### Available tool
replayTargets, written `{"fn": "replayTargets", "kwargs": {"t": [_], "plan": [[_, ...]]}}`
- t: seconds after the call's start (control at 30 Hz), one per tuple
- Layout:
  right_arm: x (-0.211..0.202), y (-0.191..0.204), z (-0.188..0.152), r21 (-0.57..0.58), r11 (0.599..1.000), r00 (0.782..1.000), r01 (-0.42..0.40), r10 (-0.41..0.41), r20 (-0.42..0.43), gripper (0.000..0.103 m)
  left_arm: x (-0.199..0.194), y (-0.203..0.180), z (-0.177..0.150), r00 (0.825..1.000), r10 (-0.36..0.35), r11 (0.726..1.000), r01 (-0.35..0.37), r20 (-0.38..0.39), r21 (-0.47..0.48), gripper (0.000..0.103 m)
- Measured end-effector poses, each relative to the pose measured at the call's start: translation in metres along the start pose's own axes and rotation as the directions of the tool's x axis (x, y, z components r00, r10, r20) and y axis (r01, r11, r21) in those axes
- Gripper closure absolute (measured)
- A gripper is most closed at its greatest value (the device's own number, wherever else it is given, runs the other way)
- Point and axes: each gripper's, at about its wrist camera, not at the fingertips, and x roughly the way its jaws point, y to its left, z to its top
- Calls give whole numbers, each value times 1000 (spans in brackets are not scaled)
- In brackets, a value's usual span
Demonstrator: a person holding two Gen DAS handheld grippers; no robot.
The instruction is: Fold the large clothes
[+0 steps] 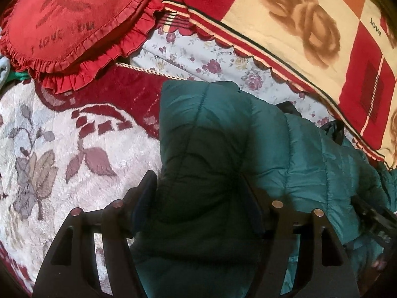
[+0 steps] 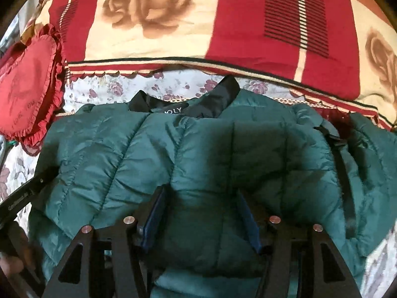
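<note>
Bed (image 1: 62, 129) under one green jacket (image 2: 139, 154), label "OLY"; one red pillow (image 1: 67, 24) reading "I love you". Left tongs (image 1: 201, 193) and right tongs (image 2: 201, 211) released, straddling padding.

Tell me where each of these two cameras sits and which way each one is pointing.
Left wrist view: on the left gripper, angled down over the green puffer jacket; red heart pillow beyond; its own two fingers show.
Right wrist view: on the right gripper, angled down at the jacket's chest toward its black collar; its own fingers show.
Shared: jacket, pillow, rose-print blanket, and each view catches the other gripper at its edge.
</note>
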Motion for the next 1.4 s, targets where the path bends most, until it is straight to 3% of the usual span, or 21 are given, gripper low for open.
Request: {"fn": "replayTargets", "kwargs": {"t": [0.1, 0.2, 0.37, 0.53, 0.7, 1.0, 1.13, 1.27, 1.4], "plan": [[-27, -10, -9, 8, 1000, 999, -7, 7, 40, 45, 0, -1, -1, 1000, 7, 1000, -7, 8, 5, 35], [-44, -25, -22, 12, 999, 996, 39, -40, 79, 29, 1, -1, -1, 1000, 11, 1000, -11, 9, -3, 31], [-22, -43, -34, 26, 999, 999, 26, -26, 24, 29, 7, 4, -3, 1000, 0, 999, 1, 11, -38, 25], [-11, -33, -36, -14, 997, 997, 71, -71, 20, 29, 11, 6, -5, 1000, -10, 998, 11, 16, -54, 22], [-43, -40, -42, 32, 999, 999, 6, -7, 40, 29, 1, 4, -6, 1000, -5, 999, 6, 22, -31, 23], [-84, -55, -65, 38, 999, 998, -7, 4, 67, 29, -50, 2, -19, 993, -91, 996, 93, 70, -13, 23], [-93, -69, -70, 74, 997, 997, -5, -1, 77, 29, -69, -12, -26, 990, -100, 995, 98, 98, 27, 23], [-100, -85, -74, 102, 995, 997, 5, -13, 78, 29, -72, -26, -32, 991, -90, 994, 82, 98, 76, 23], [-104, -99, -79, 125, 992, 997, 3, -13, 77, 28, -58, -33, -38, 997, -66, 994, 61, 49, 90, 23]]}}
